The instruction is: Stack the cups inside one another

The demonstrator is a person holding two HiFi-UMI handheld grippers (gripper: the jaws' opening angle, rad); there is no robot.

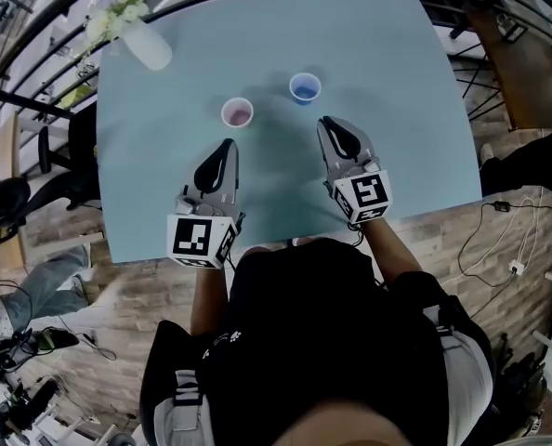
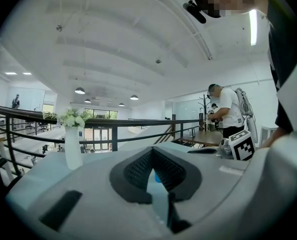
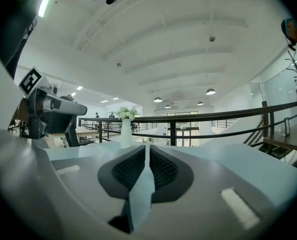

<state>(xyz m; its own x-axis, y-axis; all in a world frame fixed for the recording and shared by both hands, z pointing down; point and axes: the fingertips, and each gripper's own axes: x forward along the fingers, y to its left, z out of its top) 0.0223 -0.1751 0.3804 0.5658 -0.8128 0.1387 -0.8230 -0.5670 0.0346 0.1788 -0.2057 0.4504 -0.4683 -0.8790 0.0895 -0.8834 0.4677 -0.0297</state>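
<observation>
Left gripper point(image 1: 225, 147) and right gripper point(image 1: 326, 124) are sitting with jaws together, gripping nothing. Pink cup point(image 1: 237, 112) and blue cup point(image 1: 305, 87) are standing upright and apart, upper centre of the head view. Probably light, thin-walled, crushable; pinching one rim wall gently is looking safest.

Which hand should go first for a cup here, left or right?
Probably left: the left tongs point at the small pink plastic cup, just ahead. The right tongs sit slightly farther from the blue plastic cup. Both shut.
</observation>
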